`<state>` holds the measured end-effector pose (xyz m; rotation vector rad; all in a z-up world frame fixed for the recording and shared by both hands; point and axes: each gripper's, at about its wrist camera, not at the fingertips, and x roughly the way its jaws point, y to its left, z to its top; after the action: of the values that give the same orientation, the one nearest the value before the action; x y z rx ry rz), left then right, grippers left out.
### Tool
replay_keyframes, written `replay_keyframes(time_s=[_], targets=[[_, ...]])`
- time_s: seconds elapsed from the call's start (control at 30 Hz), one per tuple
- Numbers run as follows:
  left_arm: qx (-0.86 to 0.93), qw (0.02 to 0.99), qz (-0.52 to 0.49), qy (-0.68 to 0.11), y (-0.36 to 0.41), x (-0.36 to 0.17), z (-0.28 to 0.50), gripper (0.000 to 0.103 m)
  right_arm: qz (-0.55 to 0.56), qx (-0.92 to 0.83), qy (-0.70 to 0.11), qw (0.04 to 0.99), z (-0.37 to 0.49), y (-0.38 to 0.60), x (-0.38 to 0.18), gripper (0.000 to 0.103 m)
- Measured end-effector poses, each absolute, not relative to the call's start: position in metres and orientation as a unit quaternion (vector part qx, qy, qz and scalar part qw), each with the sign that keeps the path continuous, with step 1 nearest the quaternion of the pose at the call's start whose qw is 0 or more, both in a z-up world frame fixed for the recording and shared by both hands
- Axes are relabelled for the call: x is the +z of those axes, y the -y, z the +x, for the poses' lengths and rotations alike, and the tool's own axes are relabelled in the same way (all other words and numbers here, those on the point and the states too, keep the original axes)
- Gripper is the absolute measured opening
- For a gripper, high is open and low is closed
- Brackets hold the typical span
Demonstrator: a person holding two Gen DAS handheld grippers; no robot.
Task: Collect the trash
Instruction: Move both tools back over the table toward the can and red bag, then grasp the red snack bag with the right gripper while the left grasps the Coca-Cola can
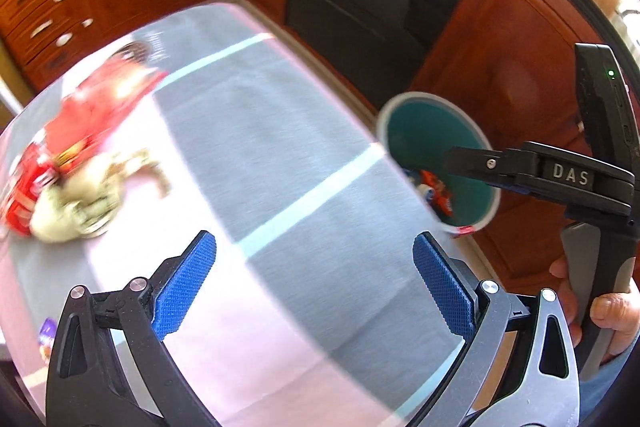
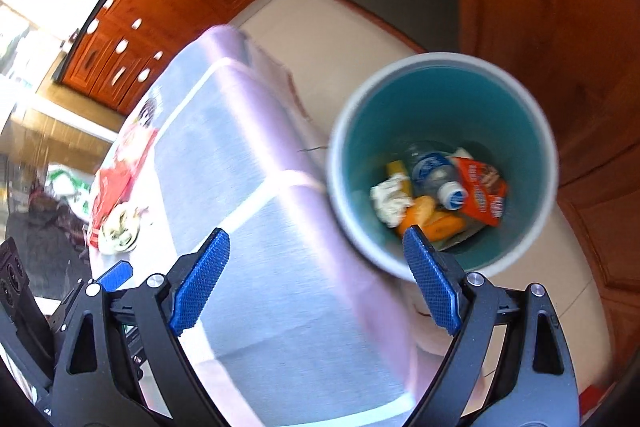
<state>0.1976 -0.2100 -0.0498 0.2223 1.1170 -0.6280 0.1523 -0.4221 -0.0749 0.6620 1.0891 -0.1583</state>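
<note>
Two pieces of trash are left on the table (image 1: 280, 155): a red crinkled wrapper (image 1: 92, 107) and a crumpled off-white wad (image 1: 76, 207), both close to its far left edge in the left wrist view, touching or overlapping each other. You carry nothing at present. Your left gripper (image 1: 314, 283) has its jaws spread wide with only bare cloth between the blue pads, and your right gripper (image 2: 316, 279) is likewise wide and empty, its jaws just finishing their opening. The teal bin (image 2: 440, 95) with a pale rim stands on the floor just beside the table's right edge, and your right gripper hangs near its rim. Inside lie a clear plastic bottle (image 2: 436, 175) with a white cap, a red printed packet (image 2: 482, 191), something orange (image 2: 432, 219) and a white crumpled tissue (image 2: 390, 197). By my reading you are between a drop and the next pick. The next move calls for a reach across the table toward the left edge, jaws kept wide, then a choice of one item. The wrapper looks thin, glossy and slippery, so pinch a raised fold; the wad looks soft and should compress easily. The cloth is smooth grey with pale stripes and could bunch if the pads drag on it.
</note>
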Motion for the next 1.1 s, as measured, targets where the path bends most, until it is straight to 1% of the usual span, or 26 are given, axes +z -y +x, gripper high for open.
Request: replay_keyframes(time_s=[0.43, 0.6, 0.77, 1.1], targets=[[-0.201, 0.825, 0.042, -0.527, 0.06, -0.039, 0.225, 0.099, 0.23, 0.006, -0.532, 0.815, 0.209, 0.297, -0.046, 0.084], [-0.169, 0.829, 0.006, -0.533, 0.009, -0.044, 0.241, 0.099, 0.201, 0.027, -0.531, 0.823, 0.235, 0.256, -0.034, 0.084], [-0.148, 0.831, -0.016, -0.536, -0.025, -0.052, 0.252, 0.099, 0.179, 0.046, -0.543, 0.819, 0.257, 0.223, -0.034, 0.084], [-0.12, 0.833, -0.017, -0.54, -0.077, -0.06, 0.278, 0.099, 0.167, 0.061, -0.56, 0.809, 0.282, 0.192, -0.046, 0.084]])
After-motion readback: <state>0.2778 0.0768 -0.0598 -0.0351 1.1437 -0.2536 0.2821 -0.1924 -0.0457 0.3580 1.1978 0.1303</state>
